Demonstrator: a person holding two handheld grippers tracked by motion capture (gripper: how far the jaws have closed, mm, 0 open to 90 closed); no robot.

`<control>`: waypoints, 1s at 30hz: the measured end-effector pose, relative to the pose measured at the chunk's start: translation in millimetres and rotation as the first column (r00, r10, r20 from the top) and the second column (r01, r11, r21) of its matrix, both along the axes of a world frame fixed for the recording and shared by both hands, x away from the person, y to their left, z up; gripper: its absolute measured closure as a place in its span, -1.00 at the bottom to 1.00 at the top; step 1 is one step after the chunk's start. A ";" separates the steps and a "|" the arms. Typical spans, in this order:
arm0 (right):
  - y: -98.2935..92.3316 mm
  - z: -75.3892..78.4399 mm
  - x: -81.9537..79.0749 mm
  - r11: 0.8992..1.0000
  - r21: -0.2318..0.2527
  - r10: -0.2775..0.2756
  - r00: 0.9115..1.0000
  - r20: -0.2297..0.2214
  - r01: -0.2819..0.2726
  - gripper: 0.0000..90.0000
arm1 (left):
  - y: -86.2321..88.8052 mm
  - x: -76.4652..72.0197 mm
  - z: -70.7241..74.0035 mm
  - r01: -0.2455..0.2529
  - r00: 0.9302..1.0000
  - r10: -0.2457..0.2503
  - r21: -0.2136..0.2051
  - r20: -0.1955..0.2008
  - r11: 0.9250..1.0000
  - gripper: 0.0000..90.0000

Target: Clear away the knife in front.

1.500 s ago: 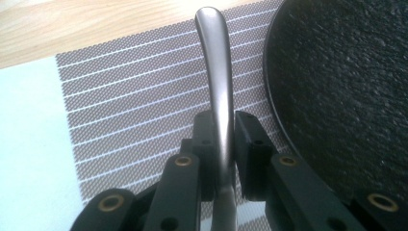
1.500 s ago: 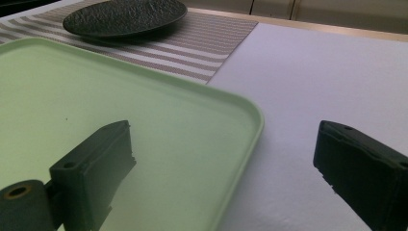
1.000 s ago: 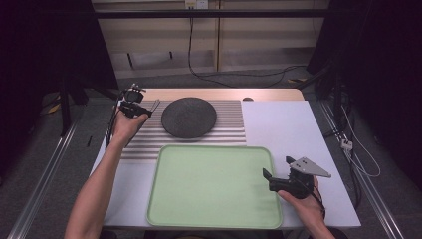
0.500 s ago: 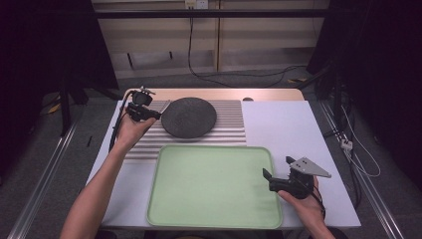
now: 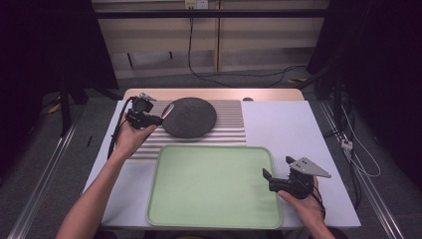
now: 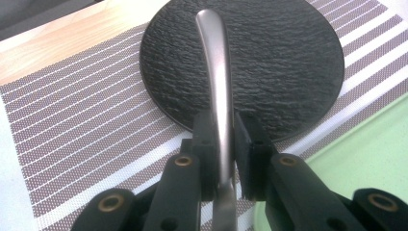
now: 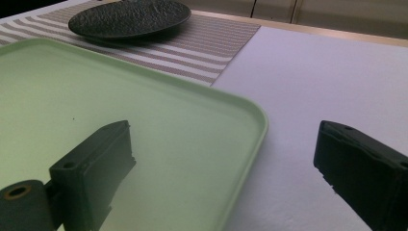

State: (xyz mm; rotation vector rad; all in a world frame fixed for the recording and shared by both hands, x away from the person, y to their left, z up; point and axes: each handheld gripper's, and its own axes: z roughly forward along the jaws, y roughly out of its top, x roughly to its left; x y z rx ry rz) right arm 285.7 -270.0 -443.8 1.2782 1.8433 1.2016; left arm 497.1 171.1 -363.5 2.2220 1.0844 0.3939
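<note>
While the left gripper (image 6: 222, 144) clamps a spoon (image 6: 217, 86), the plate (image 6: 269, 62) lies beneath.

We see a shiny metal piece of cutlery (image 6: 215, 82), long and thin, with a smooth rounded end. The end we can see looks like a handle; we cannot tell if it is a spoon, a fork or a knife. It is up in the air, pinched on both sides by the left gripper (image 6: 222, 139). Its rounded end points out over the near edge of a round black plate (image 6: 269, 57). The plate has a rough, bumpy top and lies flat on a striped mat (image 6: 82, 120).
</note>
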 end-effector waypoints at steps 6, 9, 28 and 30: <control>-0.2 -0.1 0.2 1.000 0.000 0.000 1.000 -0.001 0.000 -0.85 | -3.1 -8.2 -2.9 0.007 1.000 -0.007 -0.004 -0.009 1.000 0.77; -0.2 -0.1 0.2 1.000 -0.001 0.001 1.000 0.000 -0.001 -0.85 | -5.1 -14.0 -3.5 0.012 1.000 -0.012 0.004 -0.010 1.000 0.77; -0.5 -0.5 0.6 1.000 -0.003 -0.001 1.000 -0.001 0.001 -0.85 | -19.1 -46.4 -5.9 0.065 0.998 -0.065 0.016 -0.012 0.998 0.77; -0.5 -0.4 0.7 1.000 -0.003 -0.001 1.000 -0.001 0.001 -0.85 | -22.5 -50.1 -5.2 0.069 0.998 -0.069 0.019 -0.008 0.997 0.77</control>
